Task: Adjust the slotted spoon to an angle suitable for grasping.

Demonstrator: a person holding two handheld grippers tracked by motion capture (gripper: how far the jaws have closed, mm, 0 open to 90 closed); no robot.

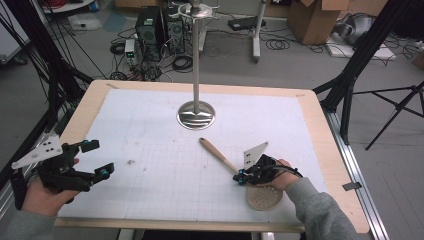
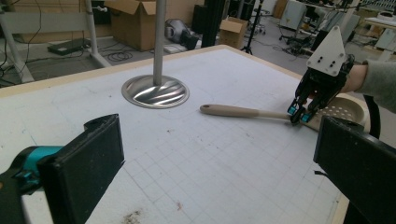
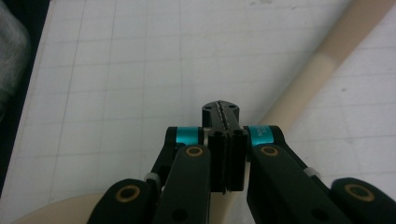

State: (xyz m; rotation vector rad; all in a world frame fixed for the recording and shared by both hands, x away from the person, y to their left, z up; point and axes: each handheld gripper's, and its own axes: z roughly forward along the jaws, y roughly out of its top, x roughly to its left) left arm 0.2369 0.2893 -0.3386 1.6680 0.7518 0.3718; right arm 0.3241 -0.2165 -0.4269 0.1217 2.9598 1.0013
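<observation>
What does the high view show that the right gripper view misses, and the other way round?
The high view takes in the metal stand at the far side of the table and the left hand-held gripper, jaws open. The right gripper view gives a close look at the right hand-held gripper, jaws pressed shut with nothing between them. Both share the slotted spoon with its wooden handle and the white grid mat.

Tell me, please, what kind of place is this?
Probably a robotics lab or workshop: computer towers and loose cables sit on the floor, cardboard boxes stand behind the table, and a tripod stands beside it.
</observation>
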